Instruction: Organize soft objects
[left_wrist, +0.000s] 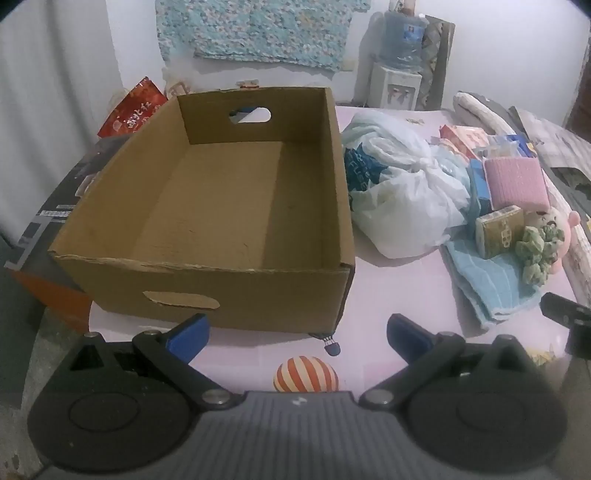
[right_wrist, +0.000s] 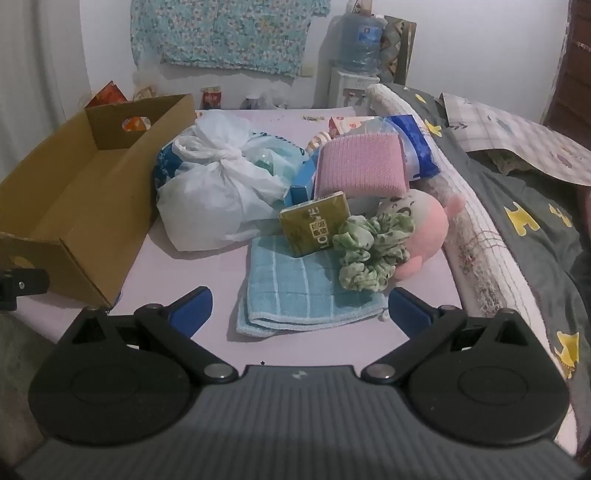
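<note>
Here's the pile, all on the bed's pink sheet (right_wrist: 177, 280), at about two o'clock from the box (left_wrist: 207, 206) in the left wrist view. Nearest the right gripper (right_wrist: 299, 314) lies the folded blue towel (right_wrist: 284, 291) — light, limp, sure to droop when lifted, so the thick folded edge at six o'clock looks like the best place to pinch. On its far corner sits the green scrunchie (right_wrist: 369, 254), airy and springy; any bunch of its ruffle should do. Touching it at three o'clock is the pink plush (right_wrist: 424, 229), squashy and forgiving — take the round body. At ten o'clock from the scrunchie, a small tissue pack (right_wrist: 317, 225) leans on the towel's far edge; it looks slick in its wrapper, so grip across its flat faces. Behind stands the pink sponge (right_wrist: 364, 166), compressible. Off at nine o'clock, the knotted white bag (right_wrist: 218, 188) is slippery and baggy — the knot is the handle there.

The box stands open and bare inside, just beside the bag.

Now the grippers: the right one is spread wide, nothing between its blue pads (right_wrist: 192, 310), hovering just short of the towel's near edge and touching nothing. The left gripper (left_wrist: 297, 336) is equally wide and empty-handed, angled down at the box's near wall, pads clear of the cardboard.
</note>
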